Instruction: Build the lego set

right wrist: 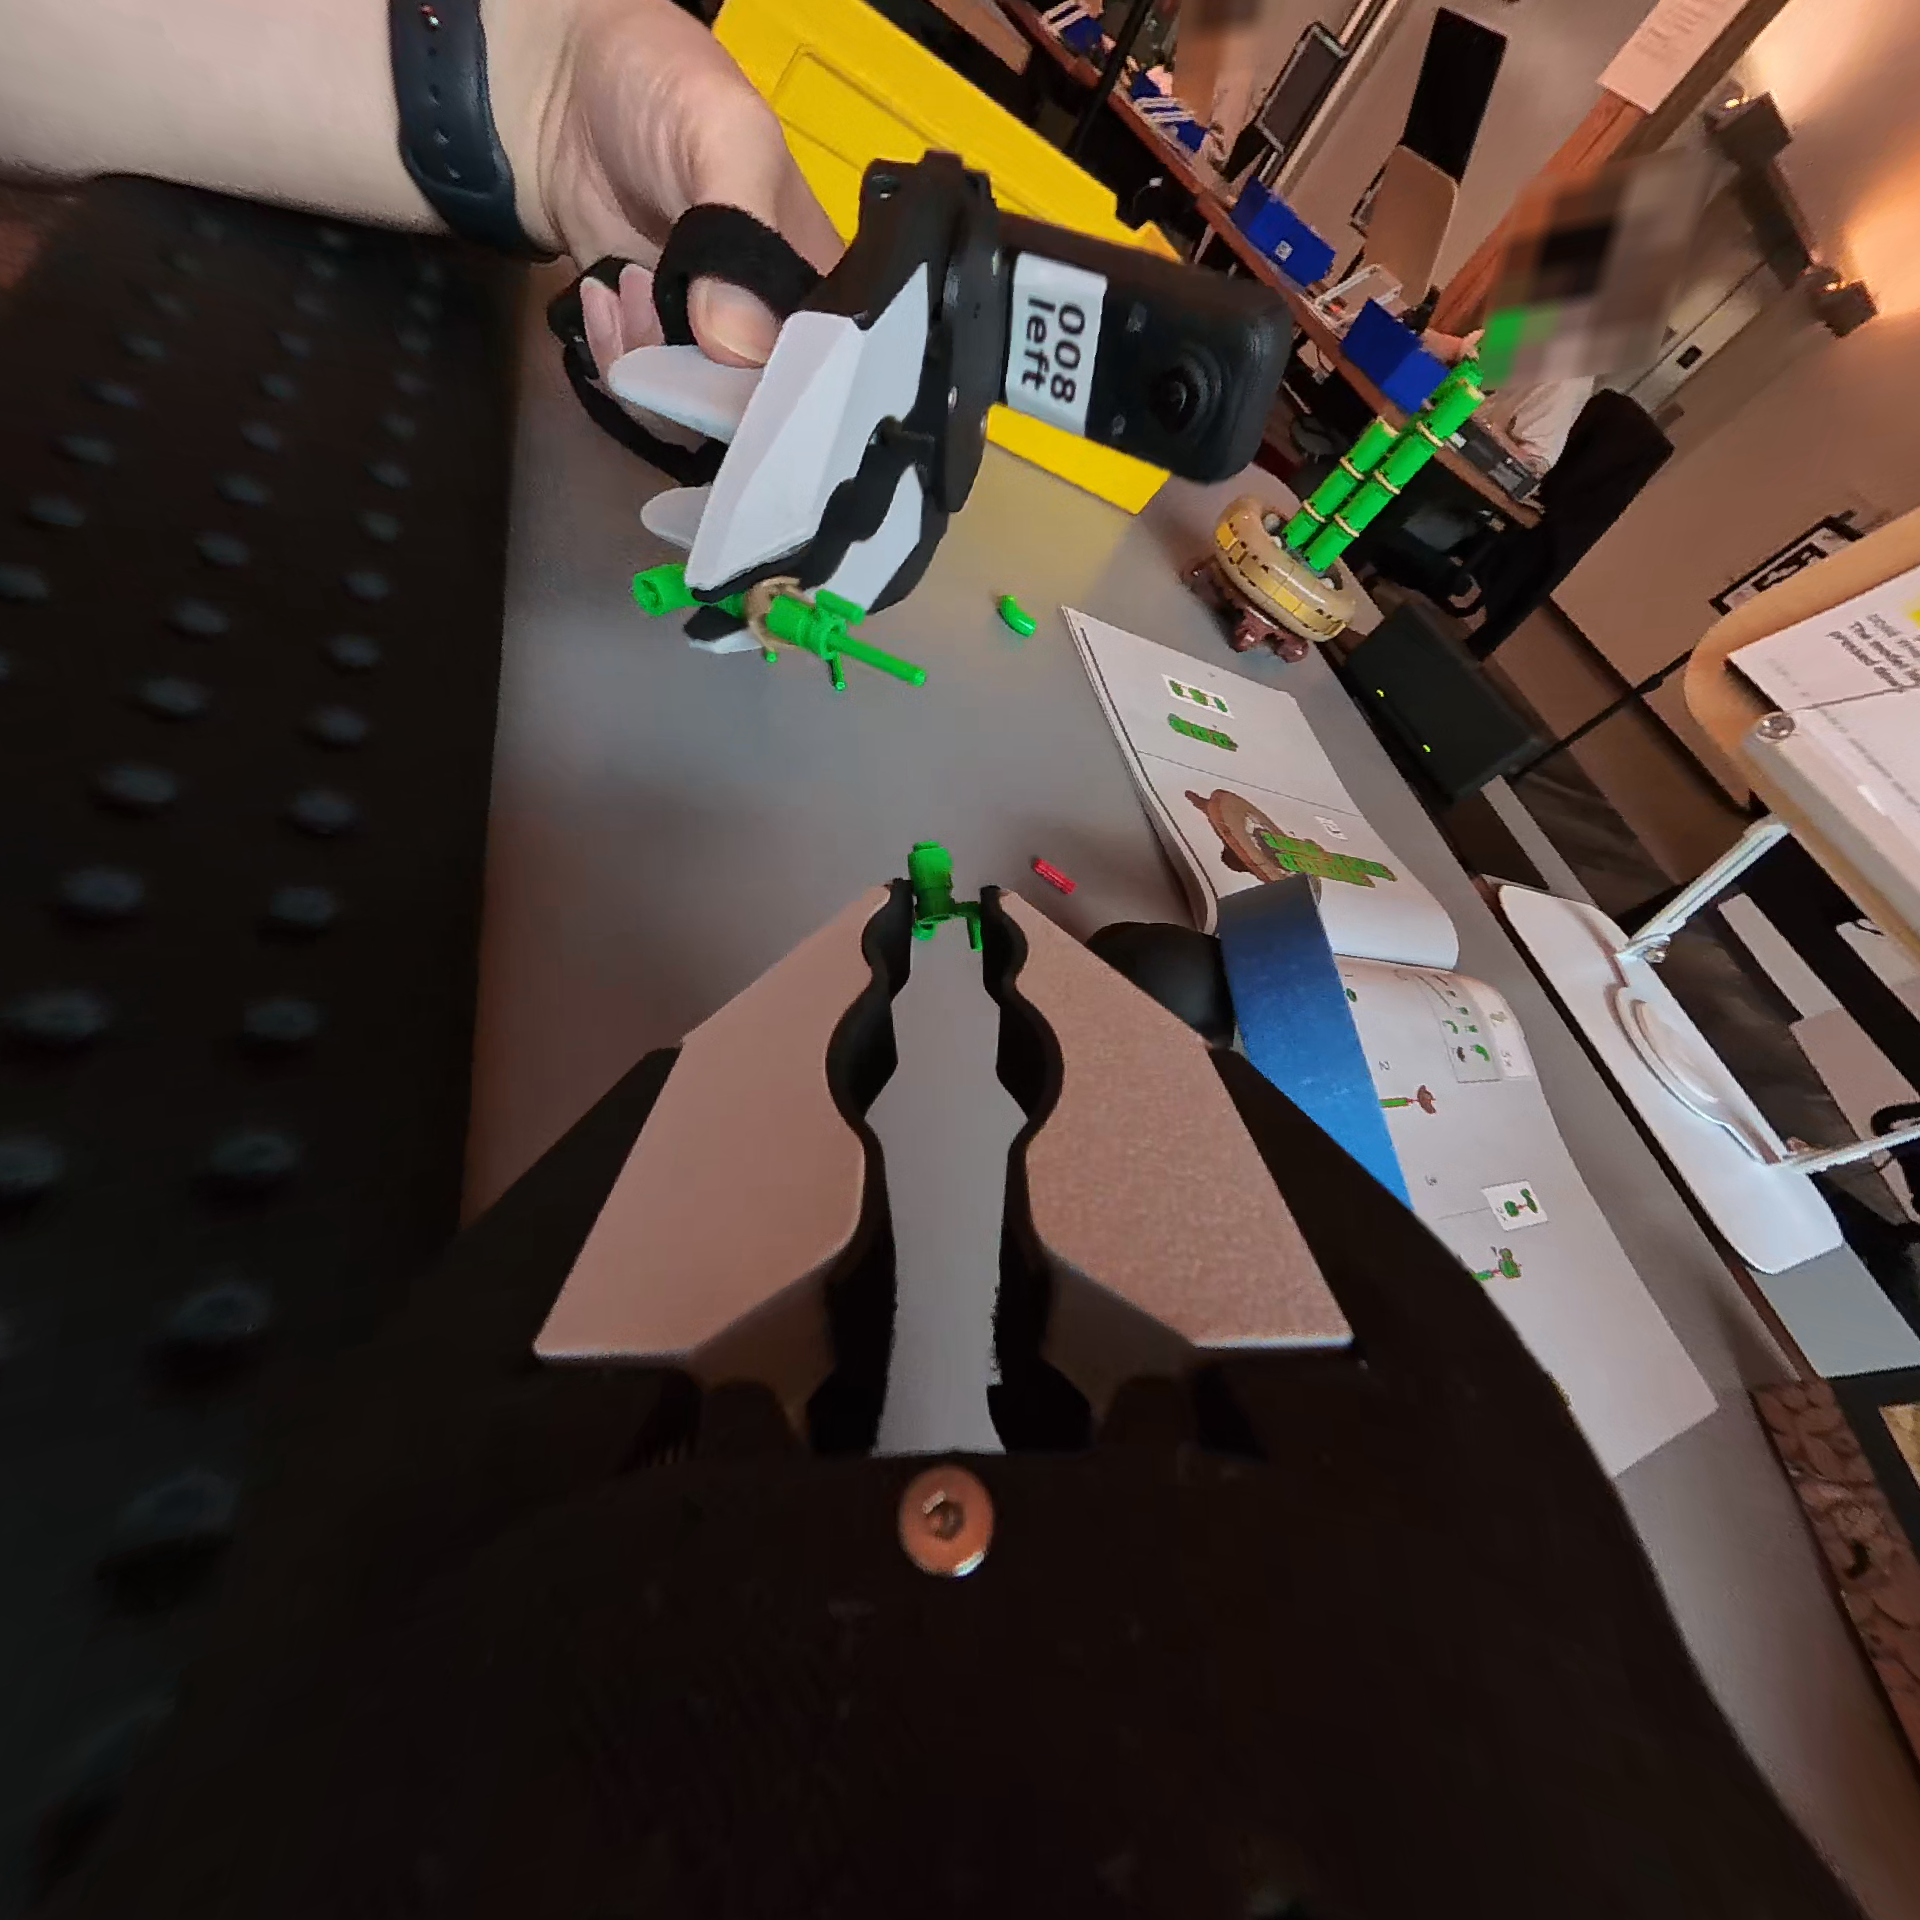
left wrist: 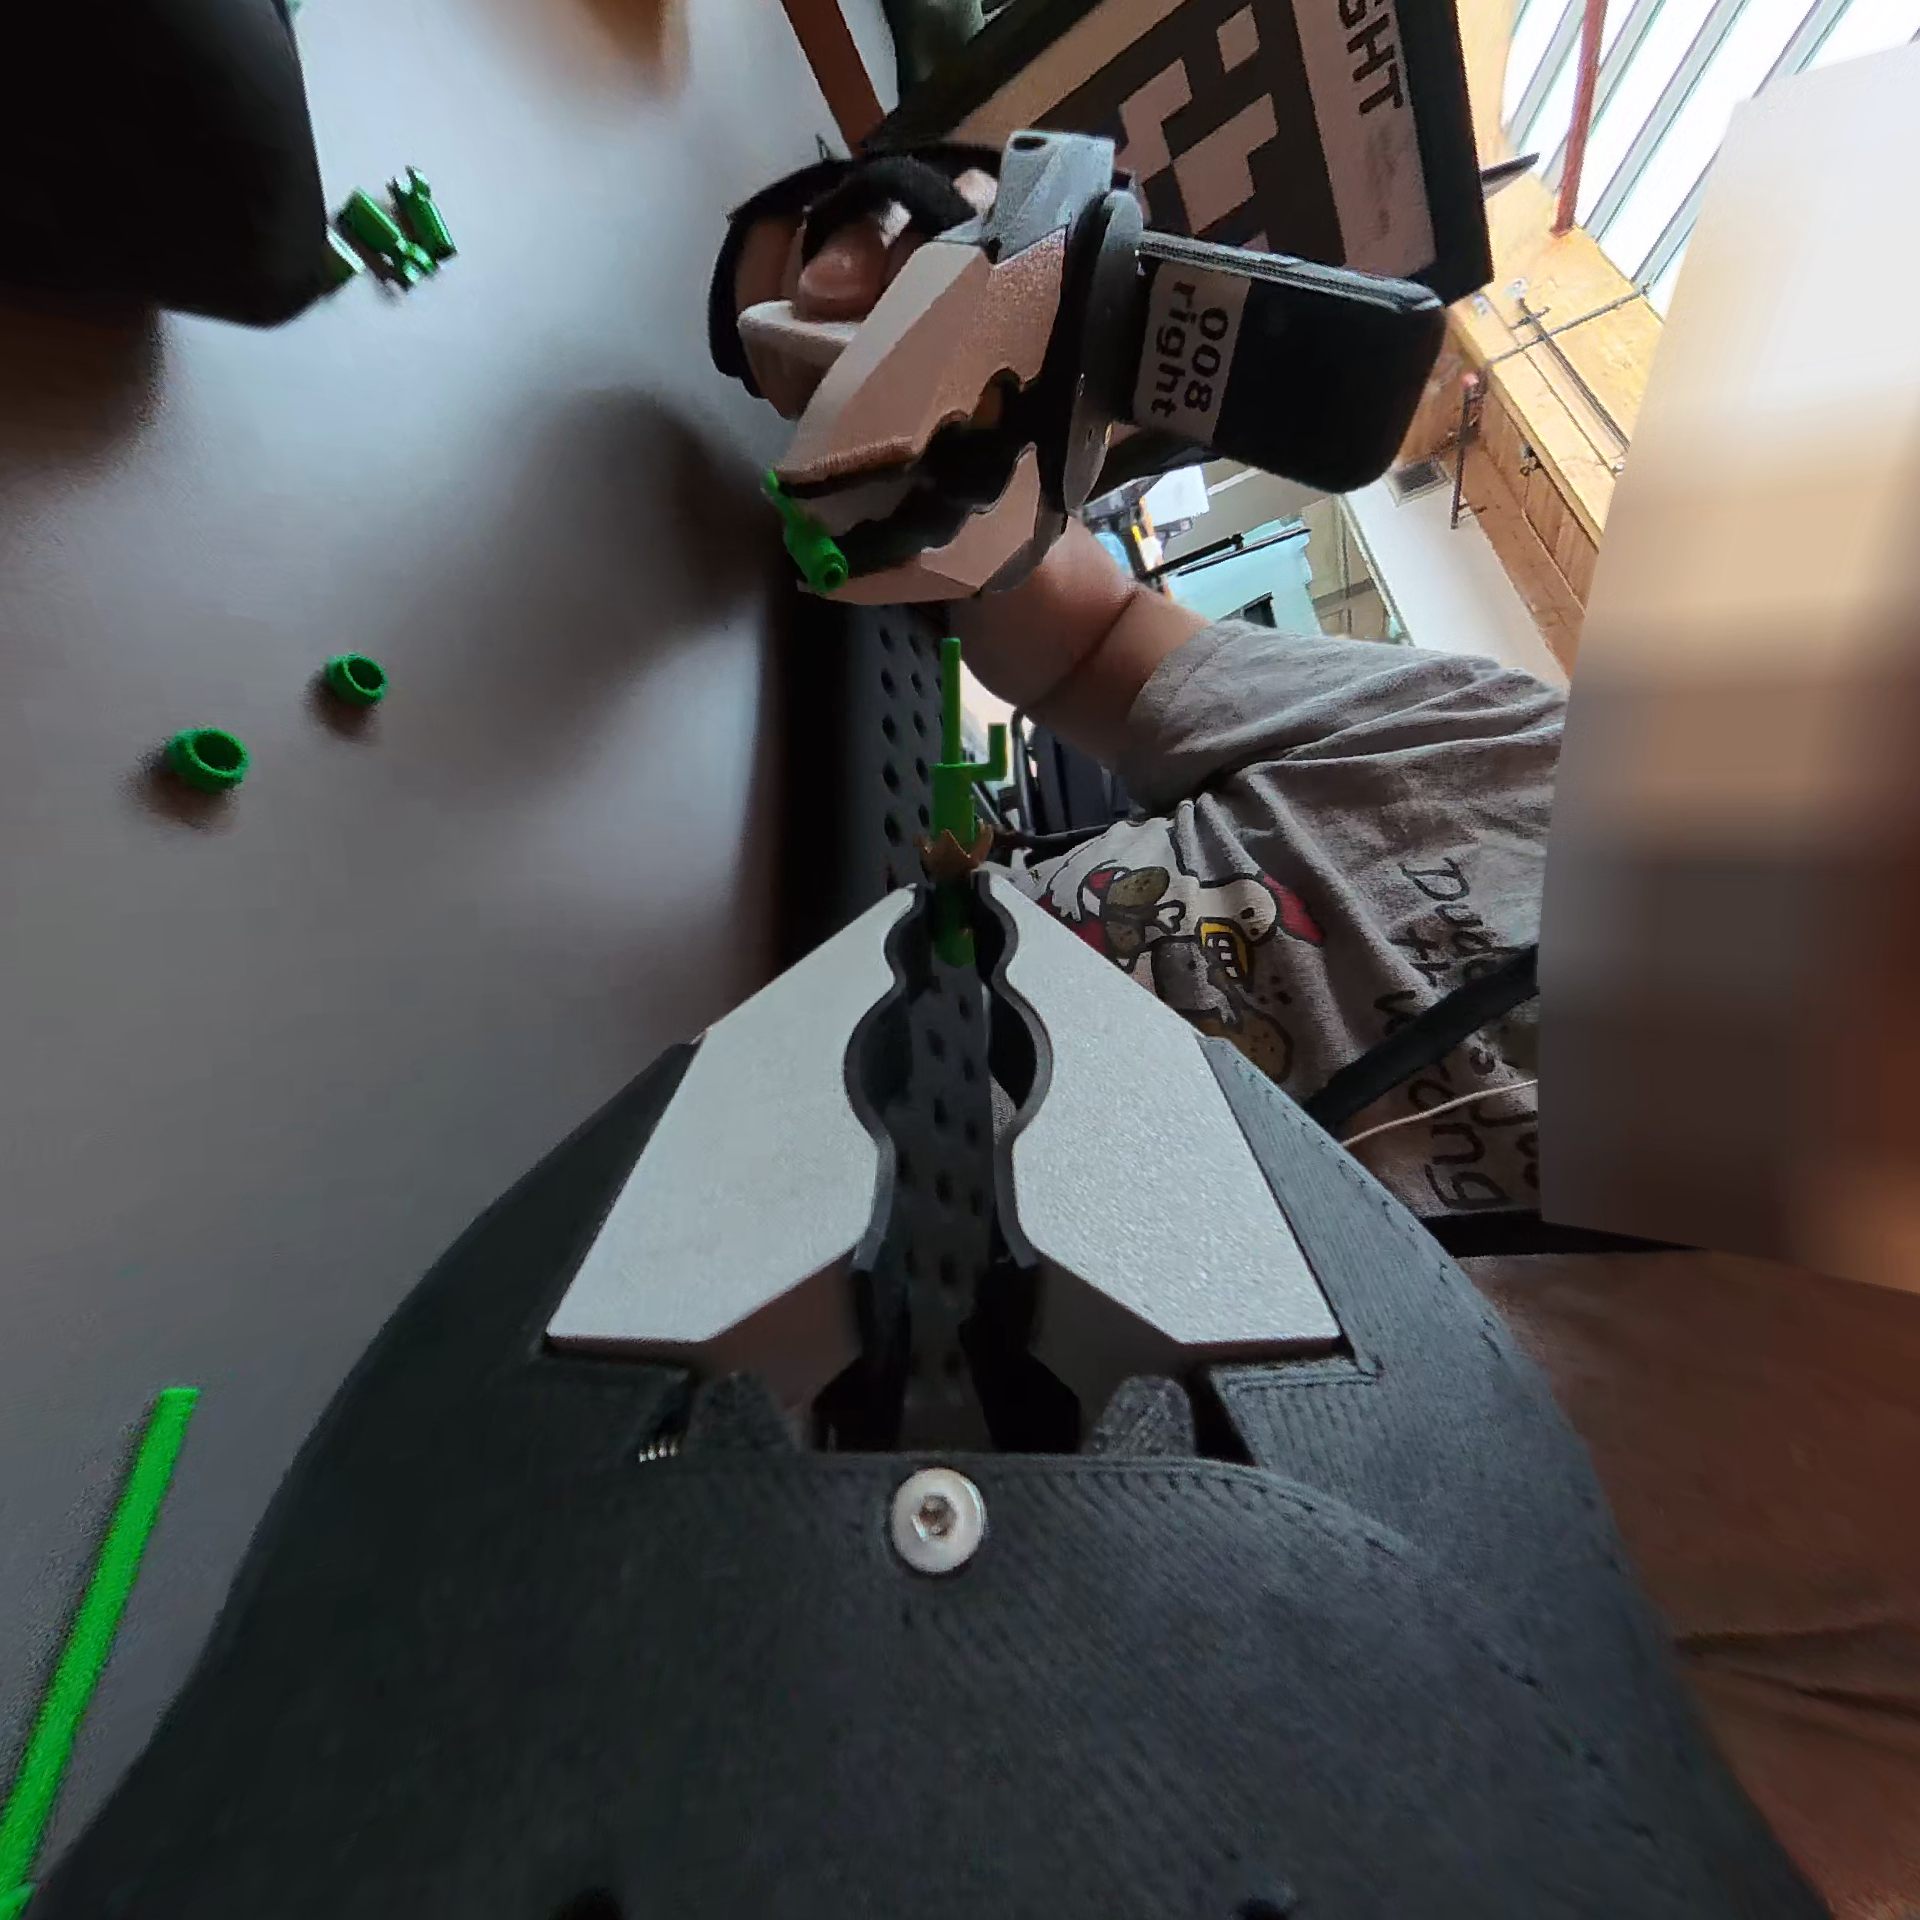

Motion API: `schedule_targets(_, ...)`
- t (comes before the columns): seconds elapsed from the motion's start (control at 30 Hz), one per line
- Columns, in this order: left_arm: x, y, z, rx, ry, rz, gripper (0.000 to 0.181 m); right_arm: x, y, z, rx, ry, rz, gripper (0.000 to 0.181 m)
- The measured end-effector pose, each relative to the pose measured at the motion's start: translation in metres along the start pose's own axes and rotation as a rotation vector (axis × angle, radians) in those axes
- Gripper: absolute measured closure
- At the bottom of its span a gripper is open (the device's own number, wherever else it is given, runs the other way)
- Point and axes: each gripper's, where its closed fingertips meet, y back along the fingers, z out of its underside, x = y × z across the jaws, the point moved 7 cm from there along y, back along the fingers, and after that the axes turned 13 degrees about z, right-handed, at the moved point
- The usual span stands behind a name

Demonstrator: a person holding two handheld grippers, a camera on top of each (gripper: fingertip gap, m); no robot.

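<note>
Two grippers clamped; left gripper (left wrist: pixel 948 894) on green stalk (left wrist: pixel 951 790), axis pointing forward; right gripper (right wrist: pixel 940 904) on green piece (right wrist: pixel 933 883)

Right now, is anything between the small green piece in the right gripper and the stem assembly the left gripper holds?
Nothing visible. The small green piece in the right gripper and the stem assembly in the left gripper are apart, with only open air above the table between them.

this is looking like a lab or workshop: long benches (right wrist: pixel 1299 301) are running along the back carrying blue bins (right wrist: pixel 1283 241) and monitors (right wrist: pixel 1304 83), a yellow bin (right wrist: pixel 883 114) is sitting on the grey worktable (right wrist: pixel 675 790), and a perforated black chair (right wrist: pixel 239 727) is standing beside it.
</note>
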Motion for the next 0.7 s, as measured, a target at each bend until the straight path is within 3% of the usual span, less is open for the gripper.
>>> schedule_targets(0.17,0.02,0.006,-0.028,0.012,-0.065,-0.055,0.176,0.004,0.002,-0.002,0.009,-0.027,0.019,0.171)
schedule_targets(0.47,0.061,0.008,-0.092,-0.154,-0.15,-0.236,0.176,0.011,0.007,0.0,0.006,-0.038,0.071,0.171)
schedule_targets(0.57,0.061,0.009,-0.097,-0.192,-0.147,-0.26,0.176,0.012,0.007,0.001,-0.006,-0.026,0.085,0.171)
schedule_targets(0.7,0.044,0.008,-0.077,-0.165,-0.094,-0.134,0.176,0.014,0.006,0.002,-0.01,-0.017,0.096,0.171)
